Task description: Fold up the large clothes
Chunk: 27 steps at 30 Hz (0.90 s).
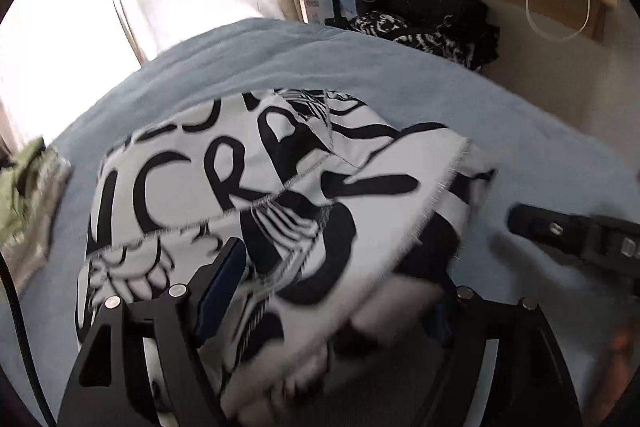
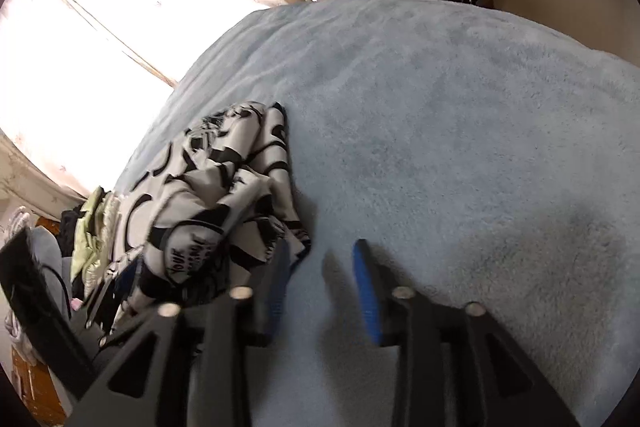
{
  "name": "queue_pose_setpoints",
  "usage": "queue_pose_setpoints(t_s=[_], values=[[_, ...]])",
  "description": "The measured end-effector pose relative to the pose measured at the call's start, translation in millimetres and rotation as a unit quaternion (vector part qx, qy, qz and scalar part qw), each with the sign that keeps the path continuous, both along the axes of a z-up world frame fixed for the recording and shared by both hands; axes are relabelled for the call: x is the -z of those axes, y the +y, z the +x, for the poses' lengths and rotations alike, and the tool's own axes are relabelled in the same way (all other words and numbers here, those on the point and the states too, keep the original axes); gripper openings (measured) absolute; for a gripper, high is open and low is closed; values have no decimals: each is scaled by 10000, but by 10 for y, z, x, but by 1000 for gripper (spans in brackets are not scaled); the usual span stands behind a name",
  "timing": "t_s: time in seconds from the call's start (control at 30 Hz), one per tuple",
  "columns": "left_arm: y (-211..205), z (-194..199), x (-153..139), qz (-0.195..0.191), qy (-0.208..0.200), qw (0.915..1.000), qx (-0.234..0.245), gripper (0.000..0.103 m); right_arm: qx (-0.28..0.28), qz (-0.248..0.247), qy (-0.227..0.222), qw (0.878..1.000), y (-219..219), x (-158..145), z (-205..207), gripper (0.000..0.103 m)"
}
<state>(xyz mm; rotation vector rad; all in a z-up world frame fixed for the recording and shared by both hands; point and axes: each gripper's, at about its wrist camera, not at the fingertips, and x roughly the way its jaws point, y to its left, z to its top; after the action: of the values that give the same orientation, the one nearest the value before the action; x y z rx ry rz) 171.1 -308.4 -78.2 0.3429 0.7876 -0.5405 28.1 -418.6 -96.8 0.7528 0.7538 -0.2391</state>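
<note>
While your left gripper [image 1: 332,291] reaches into the black-and-white printed garment [image 1: 248,195], its fingers [image 1: 222,287] stand spread with bunched cloth between them; blur hides the right-hand pad, so you cannot tell whether the cloth is actually pinched. That garment lies crumpled on the pale blue bed blanket [image 2: 440,115], near the window-side edge. Your right gripper [image 2: 322,287] hovers just beside the cloth, fingers [image 2: 366,291] apart over bare blanket, holding nothing. A green garment [image 1: 20,187] sits at the bed's left edge.
</note>
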Motion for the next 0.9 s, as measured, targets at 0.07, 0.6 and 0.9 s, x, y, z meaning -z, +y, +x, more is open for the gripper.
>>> queue_pose_setpoints(t_s=[0.07,0.6,0.9], values=[[119,-66,-56,-167,324,9993,-15,77,50,-48,-84,9999,14,-76,-30,46],[1618,566,-457,-868,891,9757,-1802,80,-1194,899,-147,9887,54,-442,818,47],[1576,809,-90,-1008,1406,9723,-1573,80,-1592,1345,540,9765,-12,2,1489,36]])
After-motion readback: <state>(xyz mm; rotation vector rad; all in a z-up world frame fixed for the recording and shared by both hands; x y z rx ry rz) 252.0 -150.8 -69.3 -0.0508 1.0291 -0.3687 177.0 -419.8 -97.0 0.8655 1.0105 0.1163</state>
